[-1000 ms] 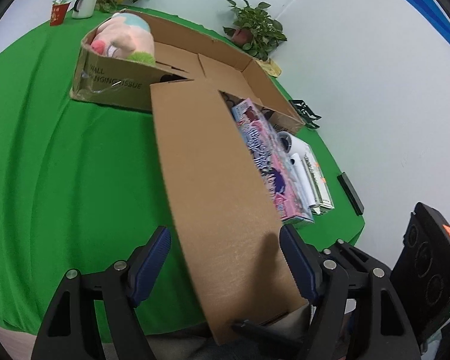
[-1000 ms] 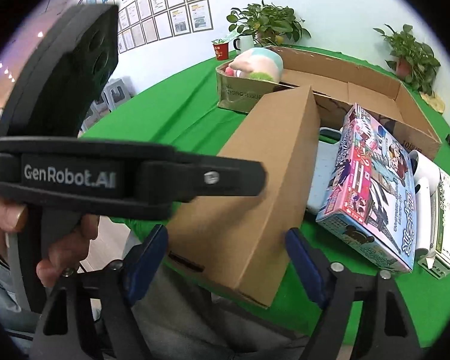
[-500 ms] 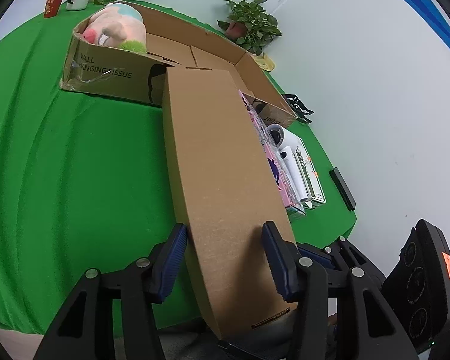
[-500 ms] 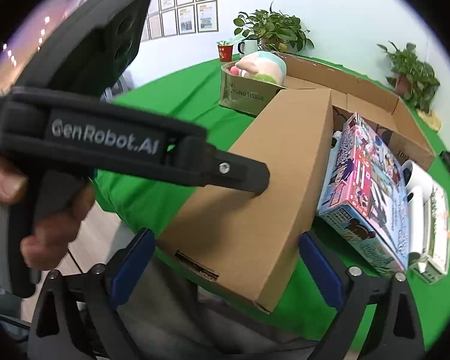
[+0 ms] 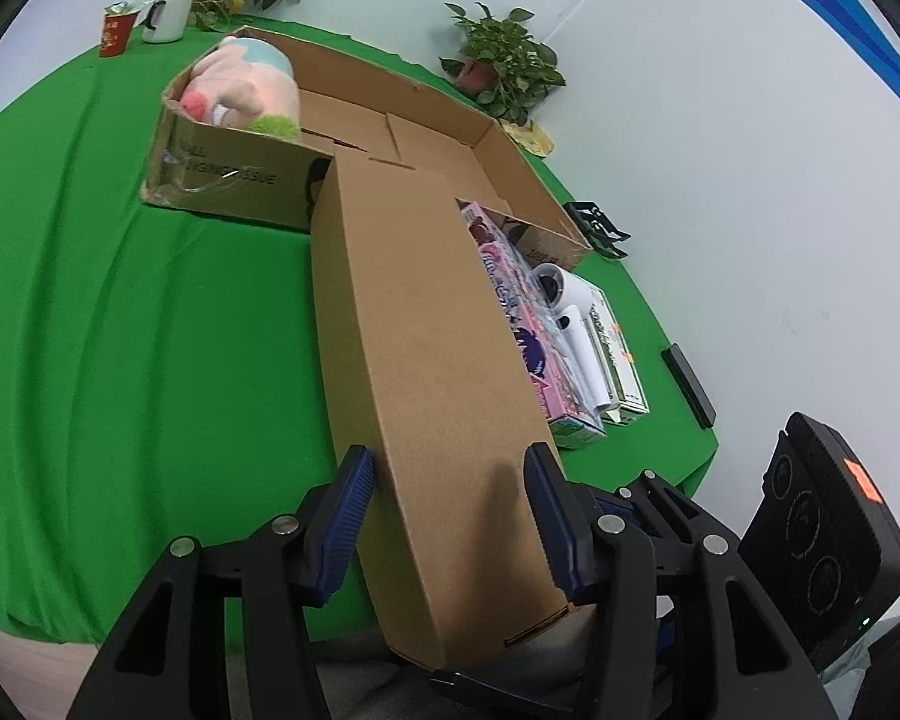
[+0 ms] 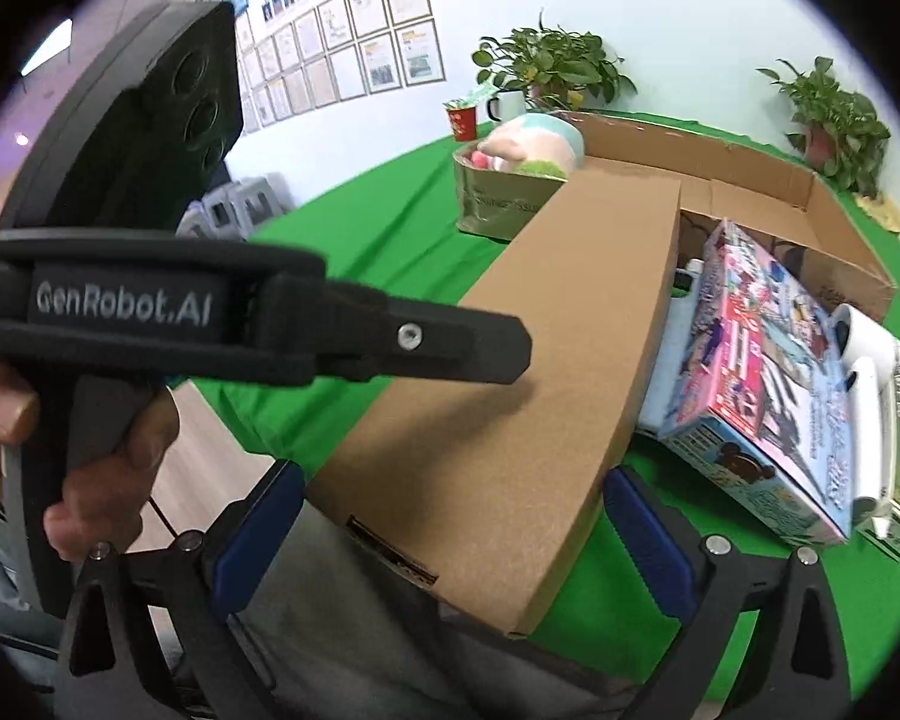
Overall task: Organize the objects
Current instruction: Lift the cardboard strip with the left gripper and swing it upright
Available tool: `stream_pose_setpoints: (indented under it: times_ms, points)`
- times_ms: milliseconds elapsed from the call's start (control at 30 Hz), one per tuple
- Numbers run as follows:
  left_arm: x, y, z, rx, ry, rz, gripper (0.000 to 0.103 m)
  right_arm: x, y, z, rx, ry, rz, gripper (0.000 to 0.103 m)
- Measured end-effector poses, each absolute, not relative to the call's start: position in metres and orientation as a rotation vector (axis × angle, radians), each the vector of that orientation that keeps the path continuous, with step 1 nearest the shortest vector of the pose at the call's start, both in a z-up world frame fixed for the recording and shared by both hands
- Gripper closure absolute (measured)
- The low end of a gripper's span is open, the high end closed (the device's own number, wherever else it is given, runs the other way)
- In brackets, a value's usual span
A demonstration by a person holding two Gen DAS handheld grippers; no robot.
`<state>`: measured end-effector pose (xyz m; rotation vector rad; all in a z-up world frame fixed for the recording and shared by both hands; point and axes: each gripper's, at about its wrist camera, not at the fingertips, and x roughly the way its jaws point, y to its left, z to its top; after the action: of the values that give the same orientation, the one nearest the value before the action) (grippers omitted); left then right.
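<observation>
A long brown cardboard box [image 5: 414,324] lies on the green table, its near end sticking out over the table's edge. My left gripper [image 5: 450,516] is shut on that near end, with a blue pad pressed against each long side. In the right wrist view the same long box [image 6: 546,348] runs away from me. My right gripper [image 6: 450,540] straddles its near end; its jaws are opening and the fingers [image 6: 648,540] stand clear of the cardboard. A hand [image 6: 108,480] holds the left gripper's black body [image 6: 150,312] on the left.
A large open carton [image 5: 492,138] at the back holds a plush toy [image 5: 246,84]. Right of the long box lie a colourful toy box [image 6: 762,372], a white hair dryer [image 5: 570,312] and a green-white pack [image 5: 618,354]. Two potted plants [image 5: 504,60], a mug and a red cup stand behind.
My left gripper has closed onto the long box's near end and stayed there. My right gripper's jaws have spread wider around the box. The box now lies straighter in the left wrist view.
</observation>
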<state>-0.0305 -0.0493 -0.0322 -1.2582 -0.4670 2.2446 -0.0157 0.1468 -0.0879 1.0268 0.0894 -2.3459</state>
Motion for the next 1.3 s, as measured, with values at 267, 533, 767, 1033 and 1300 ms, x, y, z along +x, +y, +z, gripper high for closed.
stream_pose_setpoints:
  times_ms: [267,533,767,1033,1300]
  points:
    - [-0.02,-0.082,-0.03,-1.266,-0.554,2.279,0.054,-0.03,0.148,-0.086,0.984,-0.032,-2.189,0.003]
    - [-0.032,-0.095,-0.063,-1.364,-0.664,2.22,0.045,-0.024,0.134,-0.091,1.01,0.111,-2.223,0.003]
    - [-0.037,-0.089,-0.079,-1.376,-0.706,2.135,0.044,-0.021,0.115,-0.094,1.049,0.288,-2.299,0.002]
    - [-0.036,-0.074,-0.08,-1.36,-0.666,2.124,0.043,-0.038,0.131,-0.11,1.175,0.184,-2.352,0.01]
    - [-0.042,-0.076,-0.082,-1.355,-0.718,2.125,0.038,-0.046,0.146,-0.107,1.188,-0.001,-2.312,0.011]
